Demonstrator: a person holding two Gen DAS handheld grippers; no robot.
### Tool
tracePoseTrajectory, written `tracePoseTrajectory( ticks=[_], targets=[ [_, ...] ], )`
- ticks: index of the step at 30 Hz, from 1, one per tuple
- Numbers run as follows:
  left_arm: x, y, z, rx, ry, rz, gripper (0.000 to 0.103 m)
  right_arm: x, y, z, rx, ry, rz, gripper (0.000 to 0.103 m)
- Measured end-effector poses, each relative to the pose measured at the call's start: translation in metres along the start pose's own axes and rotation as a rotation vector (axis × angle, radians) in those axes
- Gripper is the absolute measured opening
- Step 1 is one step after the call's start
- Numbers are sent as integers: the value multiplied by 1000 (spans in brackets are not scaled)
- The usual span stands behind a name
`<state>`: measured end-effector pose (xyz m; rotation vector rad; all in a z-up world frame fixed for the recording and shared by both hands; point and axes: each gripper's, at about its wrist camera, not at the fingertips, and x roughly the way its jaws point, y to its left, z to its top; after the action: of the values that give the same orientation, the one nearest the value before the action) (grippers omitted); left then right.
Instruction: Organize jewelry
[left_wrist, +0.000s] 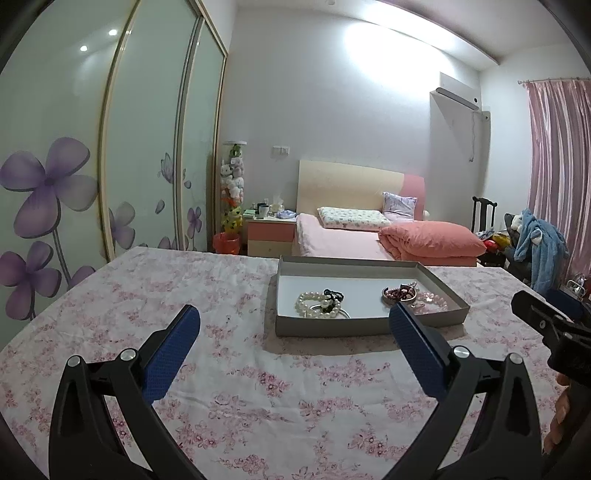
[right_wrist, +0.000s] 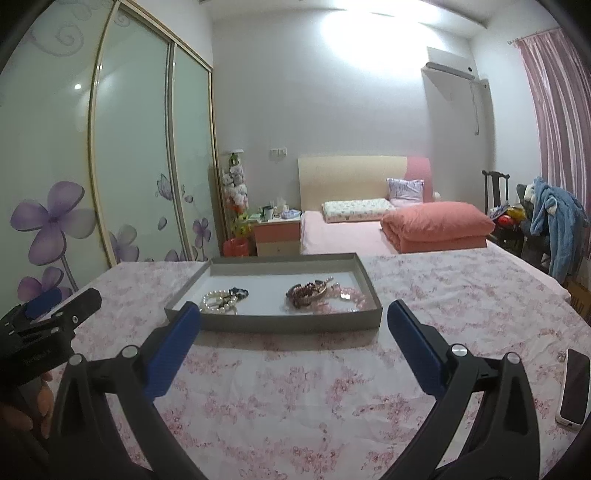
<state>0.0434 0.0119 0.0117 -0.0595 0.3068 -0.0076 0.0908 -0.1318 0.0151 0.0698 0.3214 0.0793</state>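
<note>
Left wrist view: left gripper (left_wrist: 294, 323) spread wide, nothing between the pads, hovering over the floral tablecloth (left_wrist: 229, 387) short of the grey tray (left_wrist: 369, 326). Tray sits center-right of frame. Inside: pearl bracelets (left_wrist: 317, 306) w/ a dark beaded piece (left_wrist: 334, 294) at tray's left, dark red bead pile (left_wrist: 400, 294) and pink bead bracelet (left_wrist: 430, 301) at tray's right, partly behind the right-hand pad. Right gripper (left_wrist: 543, 317) pokes in at right edge, only one side of it seen from here.

Risks imo: strands are tangled/stacked, so a pinch on one prob drags its neighbor. Beads are round + slick, could squirt out of flat pads. Tray looks light, low-walled, so a push on the rim may slide it or bunch the cloth. Both tools close together near the tray, so clash possible.

Right wrist view: right gripper (right_wrist: 294, 321) also spread, empty, tray (right_wrist: 280, 321) dead ahead at frame center, its near-left corner just behind the left-hand pad. Pearls (right_wrist: 218, 301) left, red beads (right_wrist: 304, 291) + pink strand (right_wrist: 347, 295) right. Left gripper (right_wrist: 55, 310) at left edge, held by a hand (right_wrist: 35, 413) lower left. Phone (right_wrist: 574, 391) at right edge near the table edge, a wide swing could knock it.

Surface: wrinkled pink-flower cloth, soft, small pieces could get lost in the pattern. Room: bedroom, bed (right_wrist: 369, 232) w/ folded orange quilt (right_wrist: 439, 225) behind, wardrobe w/ purple flower doors (right_wrist: 110, 166) at left, pink curtain (right_wrist: 557, 110) upper right, AC unit (right_wrist: 448, 70) on wall.
</note>
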Motion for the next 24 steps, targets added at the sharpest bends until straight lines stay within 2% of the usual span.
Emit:
tracePoseTrajectory(
  ticks=[24],
  targets=[
    [4, -5, -3, 8, 15, 4, 101, 6, -3, -2, 12, 9, -2, 99]
  ],
)
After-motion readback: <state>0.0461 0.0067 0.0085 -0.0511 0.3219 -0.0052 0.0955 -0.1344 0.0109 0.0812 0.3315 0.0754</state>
